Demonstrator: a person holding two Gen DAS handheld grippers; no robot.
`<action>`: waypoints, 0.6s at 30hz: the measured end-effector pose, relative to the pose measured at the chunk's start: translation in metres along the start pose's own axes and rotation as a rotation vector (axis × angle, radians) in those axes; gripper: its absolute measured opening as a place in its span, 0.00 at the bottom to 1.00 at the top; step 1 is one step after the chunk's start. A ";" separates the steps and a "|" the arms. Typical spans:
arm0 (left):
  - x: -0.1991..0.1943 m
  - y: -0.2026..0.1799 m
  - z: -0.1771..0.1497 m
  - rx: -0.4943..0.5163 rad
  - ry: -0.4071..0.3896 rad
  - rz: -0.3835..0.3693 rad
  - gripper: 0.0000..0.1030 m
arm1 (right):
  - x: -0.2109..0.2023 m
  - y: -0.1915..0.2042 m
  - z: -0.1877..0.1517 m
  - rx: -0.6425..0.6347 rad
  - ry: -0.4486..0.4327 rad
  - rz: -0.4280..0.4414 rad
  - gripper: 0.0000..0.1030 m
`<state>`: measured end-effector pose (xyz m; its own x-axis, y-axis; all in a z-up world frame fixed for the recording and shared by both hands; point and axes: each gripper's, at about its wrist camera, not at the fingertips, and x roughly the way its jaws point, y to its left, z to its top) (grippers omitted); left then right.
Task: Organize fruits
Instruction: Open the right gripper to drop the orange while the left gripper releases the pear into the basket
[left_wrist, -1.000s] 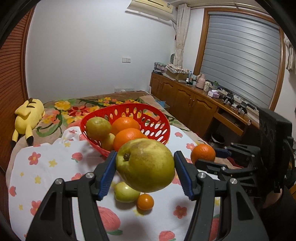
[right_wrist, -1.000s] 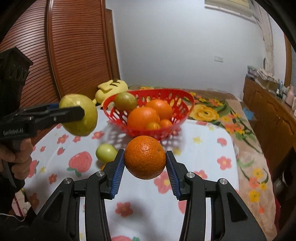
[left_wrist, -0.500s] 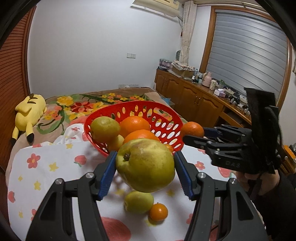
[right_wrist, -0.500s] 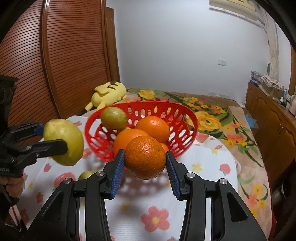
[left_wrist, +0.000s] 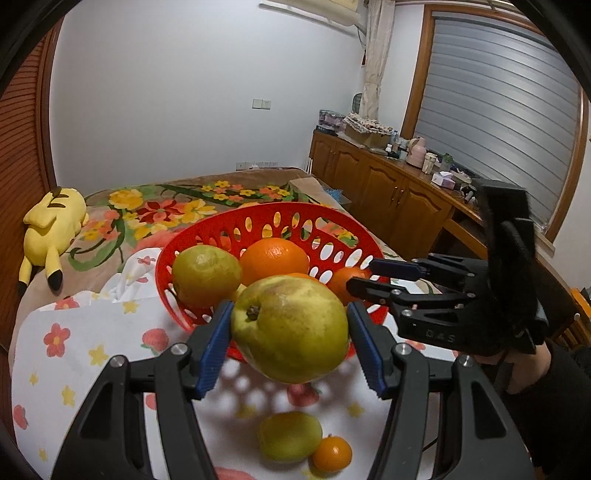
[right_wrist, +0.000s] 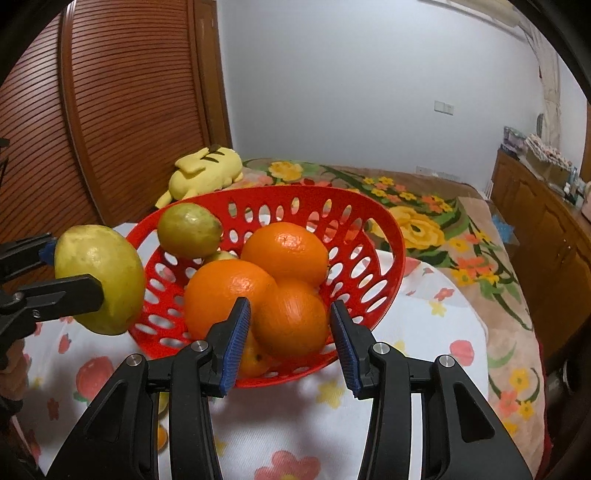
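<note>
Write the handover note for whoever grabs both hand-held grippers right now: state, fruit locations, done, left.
Left hand-held gripper: shut on a large yellow-green pear, held in the air just short of the red basket.
Right hand-held gripper: shut on an orange, held at the basket's near rim.
In the basket: two oranges and a green fruit, with more partly hidden beneath.
Still on the floral cloth: a small green fruit and a small orange fruit.
Done: several fruits already binned.
Left: drop both held fruits in, then collect the two on the cloth.
</note>
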<state>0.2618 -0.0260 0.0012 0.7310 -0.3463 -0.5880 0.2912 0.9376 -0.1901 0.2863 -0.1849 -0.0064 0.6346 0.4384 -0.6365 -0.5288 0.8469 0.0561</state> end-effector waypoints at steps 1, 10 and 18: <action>0.003 0.000 0.002 0.000 0.003 -0.002 0.59 | -0.001 -0.001 0.001 0.000 -0.004 0.001 0.44; 0.027 -0.008 0.012 0.024 0.017 -0.019 0.59 | -0.018 -0.013 0.002 0.016 -0.038 0.007 0.47; 0.061 -0.018 0.032 0.040 0.038 -0.018 0.59 | -0.034 -0.023 -0.004 0.032 -0.058 0.009 0.47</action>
<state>0.3207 -0.0649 -0.0064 0.7017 -0.3606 -0.6145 0.3291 0.9290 -0.1695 0.2754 -0.2206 0.0110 0.6620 0.4617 -0.5904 -0.5166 0.8518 0.0869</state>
